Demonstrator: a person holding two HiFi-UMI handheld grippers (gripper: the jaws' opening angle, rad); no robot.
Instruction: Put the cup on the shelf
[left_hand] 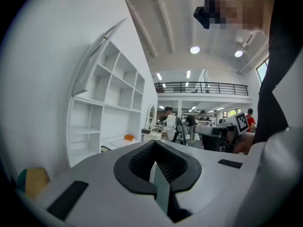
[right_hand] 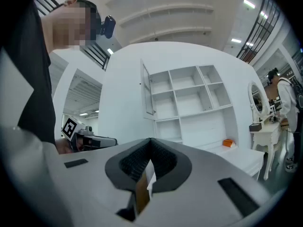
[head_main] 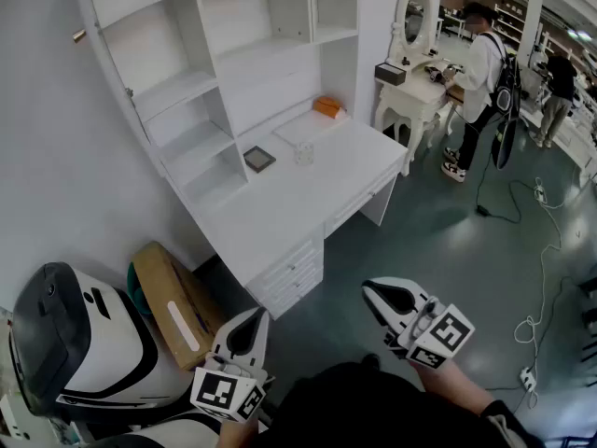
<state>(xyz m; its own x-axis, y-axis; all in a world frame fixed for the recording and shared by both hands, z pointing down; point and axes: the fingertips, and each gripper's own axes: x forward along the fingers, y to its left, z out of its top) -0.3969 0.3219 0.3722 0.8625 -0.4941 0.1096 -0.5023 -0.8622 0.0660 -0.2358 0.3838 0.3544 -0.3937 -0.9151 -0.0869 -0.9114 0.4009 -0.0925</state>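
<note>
White desk [head_main: 280, 203], small cup [head_main: 303, 153] hard to discern

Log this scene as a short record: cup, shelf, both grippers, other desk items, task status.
cup: small clear cup, standing on the white desk, untouched
shelf: white open shelving above the desk
left gripper: shut, holding nothing, well short of the desk
right gripper: shut, holding nothing, well short of the desk
other desk items: dark square item left of the cup; orange object farther back
task status: cup not yet picked up
</note>
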